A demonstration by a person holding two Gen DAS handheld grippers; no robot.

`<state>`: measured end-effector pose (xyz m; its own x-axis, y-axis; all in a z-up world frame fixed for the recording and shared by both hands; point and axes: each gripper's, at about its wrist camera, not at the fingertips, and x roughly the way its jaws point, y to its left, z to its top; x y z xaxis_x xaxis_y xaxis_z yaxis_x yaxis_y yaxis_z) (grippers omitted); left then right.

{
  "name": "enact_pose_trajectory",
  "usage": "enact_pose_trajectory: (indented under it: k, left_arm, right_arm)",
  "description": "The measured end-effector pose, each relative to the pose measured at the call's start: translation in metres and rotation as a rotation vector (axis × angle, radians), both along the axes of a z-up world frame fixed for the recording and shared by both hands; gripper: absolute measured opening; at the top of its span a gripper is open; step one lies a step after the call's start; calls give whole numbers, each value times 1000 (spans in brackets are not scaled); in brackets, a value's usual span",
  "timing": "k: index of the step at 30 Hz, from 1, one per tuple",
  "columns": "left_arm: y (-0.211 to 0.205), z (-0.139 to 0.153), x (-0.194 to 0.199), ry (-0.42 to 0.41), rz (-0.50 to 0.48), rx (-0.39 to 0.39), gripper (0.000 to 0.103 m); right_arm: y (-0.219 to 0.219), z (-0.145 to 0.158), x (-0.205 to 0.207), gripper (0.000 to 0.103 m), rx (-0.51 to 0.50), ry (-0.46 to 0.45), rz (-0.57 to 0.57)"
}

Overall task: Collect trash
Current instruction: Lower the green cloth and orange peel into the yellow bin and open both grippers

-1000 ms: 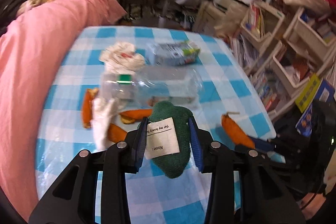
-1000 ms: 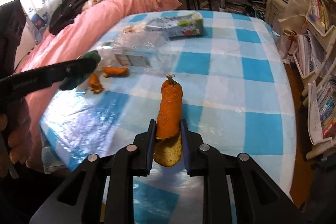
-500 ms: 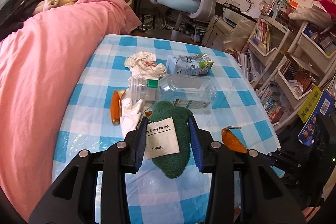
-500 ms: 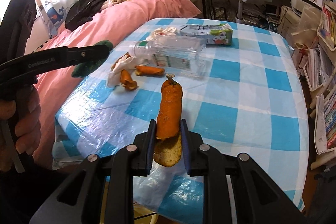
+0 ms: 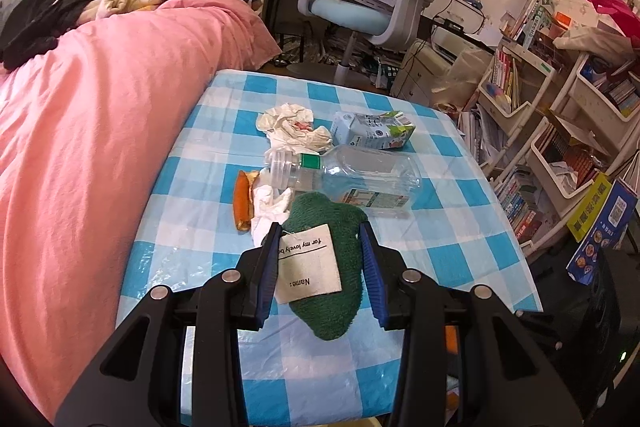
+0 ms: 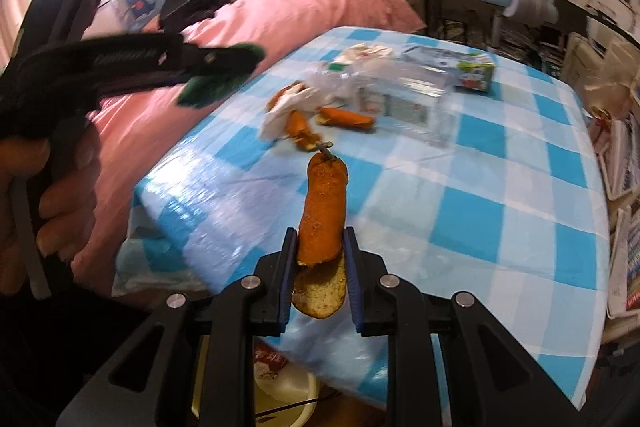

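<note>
Left gripper (image 5: 320, 259) clamps my green plush toy (image 5: 328, 267) by its name tag, above the desk (image 5: 460, 259); right gripper (image 6: 318, 267) pinches an orange peel (image 6: 323, 215). Beyond lie a plastic bottle (image 5: 360, 175), tissues (image 5: 294, 125) and a carton (image 5: 372, 129).

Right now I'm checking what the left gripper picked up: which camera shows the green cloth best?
The left wrist view: the green cloth sits sharp between the left gripper pads, its white "Name:" tag readable. The right wrist view shows only a blurred green edge sticking out of that gripper, side-on.
</note>
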<state>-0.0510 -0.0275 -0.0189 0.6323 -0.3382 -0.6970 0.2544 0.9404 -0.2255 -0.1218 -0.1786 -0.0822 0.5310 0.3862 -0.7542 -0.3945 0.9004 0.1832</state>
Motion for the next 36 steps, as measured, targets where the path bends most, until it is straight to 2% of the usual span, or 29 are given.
enact_pose_trajectory:
  k: [6,9,12,14,17,20,26,31,33,36]
  left_arm:
    - [4,4,-5,-5,-4,-10,37]
    - [4,6,-10,-11,-14,-7,37]
    - [5,6,-17,-13,-20,-1,37]
    - [7,4,-23,-8,-20,-1,37]
    - [11,1,-37,2,-26,8,37]
    - [10,-6,-54,23,-40,32,37]
    - [7,-35,-99,126,-74,50,37]
    - [-9,-69,-141,231,-153,123,41]
    - [-19,-84,-152,280,-195,183,43]
    - [-24,-91,-160,283,-200,246,51]
  right_arm:
    - [30,-6,-22,23,-21,28,187]
    - [47,-16,-34,25,-19,103,313]
    - [56,-20,-45,31,-49,109,346]
    - [53,-18,-47,32,-48,106,329]
    - [36,-5,-45,36,-25,78,240]
    - [16,7,-47,49,-19,41,128]
    - [-19,11,-52,56,-16,30,-85]
    - [-29,15,-50,57,42,10,-174]
    - [-27,17,-50,59,41,-10,-186]
    - [-30,19,-52,61,42,-24,-194]
